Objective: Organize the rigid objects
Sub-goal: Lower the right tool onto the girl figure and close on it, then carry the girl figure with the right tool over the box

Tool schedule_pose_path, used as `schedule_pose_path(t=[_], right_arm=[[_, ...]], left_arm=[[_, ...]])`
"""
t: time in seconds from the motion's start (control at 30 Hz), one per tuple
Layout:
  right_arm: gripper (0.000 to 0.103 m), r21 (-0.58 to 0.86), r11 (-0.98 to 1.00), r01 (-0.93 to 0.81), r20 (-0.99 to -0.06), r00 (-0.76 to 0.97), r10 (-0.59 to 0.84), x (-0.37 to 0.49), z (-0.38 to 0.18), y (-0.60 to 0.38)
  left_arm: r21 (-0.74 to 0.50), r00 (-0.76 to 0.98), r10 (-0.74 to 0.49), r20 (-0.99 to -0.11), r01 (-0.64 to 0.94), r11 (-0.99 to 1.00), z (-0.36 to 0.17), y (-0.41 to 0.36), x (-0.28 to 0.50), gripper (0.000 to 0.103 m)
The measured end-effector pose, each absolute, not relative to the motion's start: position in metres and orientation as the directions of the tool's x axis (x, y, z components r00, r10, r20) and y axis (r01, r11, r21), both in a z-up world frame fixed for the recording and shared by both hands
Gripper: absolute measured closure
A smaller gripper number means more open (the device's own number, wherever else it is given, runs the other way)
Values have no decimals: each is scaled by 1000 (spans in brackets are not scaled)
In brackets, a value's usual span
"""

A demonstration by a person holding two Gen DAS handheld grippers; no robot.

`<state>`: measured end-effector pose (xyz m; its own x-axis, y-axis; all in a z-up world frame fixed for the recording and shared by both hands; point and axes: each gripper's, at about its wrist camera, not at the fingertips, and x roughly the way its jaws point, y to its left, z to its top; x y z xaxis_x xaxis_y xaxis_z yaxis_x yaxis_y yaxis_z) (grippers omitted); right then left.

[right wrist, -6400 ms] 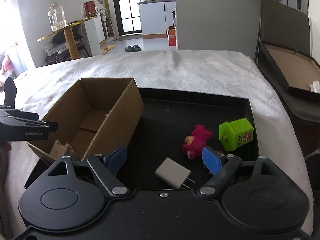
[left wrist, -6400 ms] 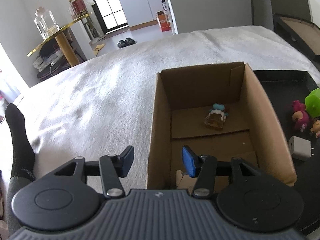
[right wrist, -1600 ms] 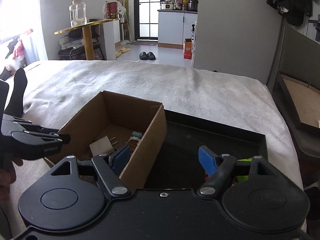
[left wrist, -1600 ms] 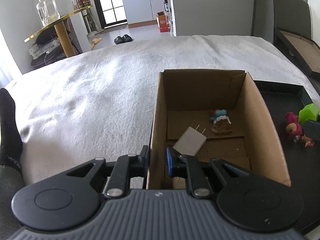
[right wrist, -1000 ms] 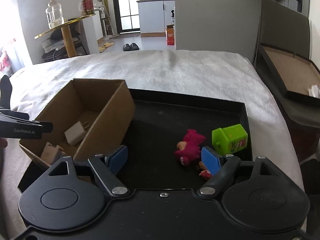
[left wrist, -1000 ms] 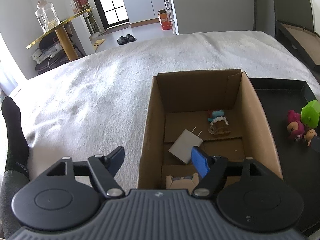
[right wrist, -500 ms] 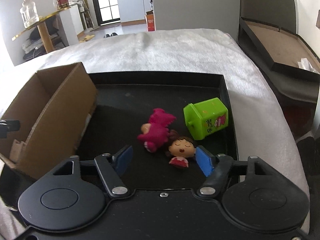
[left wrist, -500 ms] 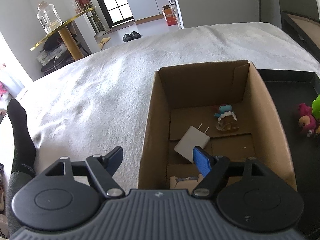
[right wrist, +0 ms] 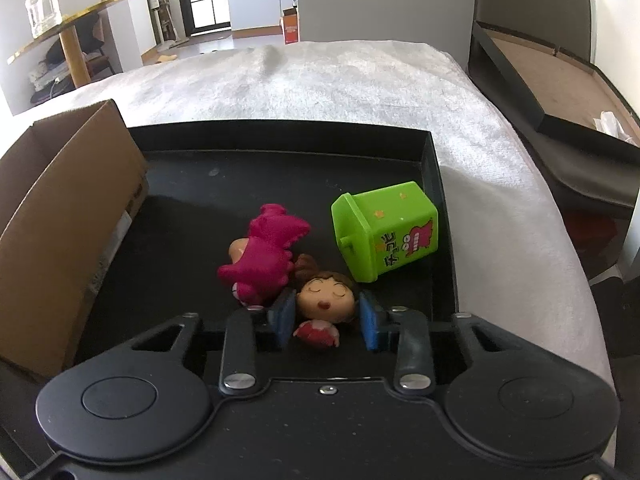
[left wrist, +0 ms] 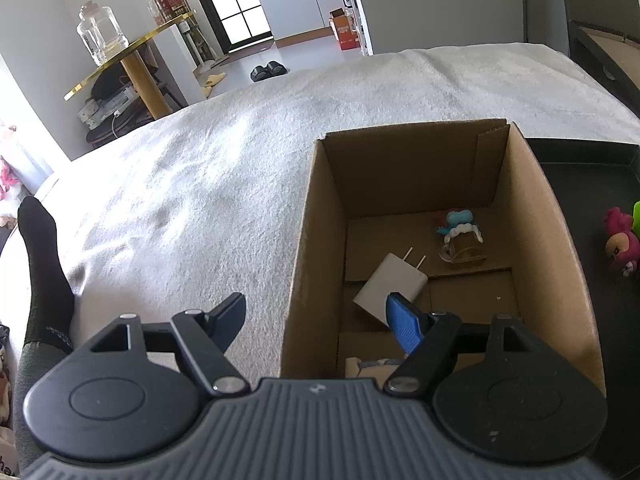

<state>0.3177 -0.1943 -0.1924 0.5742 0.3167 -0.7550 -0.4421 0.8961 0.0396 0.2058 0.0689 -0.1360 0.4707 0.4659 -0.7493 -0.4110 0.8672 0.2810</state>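
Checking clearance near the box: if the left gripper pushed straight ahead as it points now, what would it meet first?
Probably the cardboard box: its near-left wall stands between the open fingers of the left gripper; depth is unclear.

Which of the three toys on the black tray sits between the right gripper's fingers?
The small brown-haired doll; the pink figure lies beside it to the left, the green bin beyond, outside the right gripper.

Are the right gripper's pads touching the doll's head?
Touching. The right wrist view shows the right gripper shut on the doll, both blue pads pressed against the sides of its head.
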Motion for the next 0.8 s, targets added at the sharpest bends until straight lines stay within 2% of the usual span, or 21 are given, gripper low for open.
schedule_pose_path(t=[0.63, 0.8], right_arm=[[72, 28, 865, -501, -715, 595, 368, 288, -143, -172], [72, 29, 848, -529, -697, 597, 396, 281, -128, -154]], left_arm=[[208, 522, 415, -746, -410, 888, -133, 77, 189, 28], [183, 537, 405, -740, -418, 890, -133, 83, 184, 35]])
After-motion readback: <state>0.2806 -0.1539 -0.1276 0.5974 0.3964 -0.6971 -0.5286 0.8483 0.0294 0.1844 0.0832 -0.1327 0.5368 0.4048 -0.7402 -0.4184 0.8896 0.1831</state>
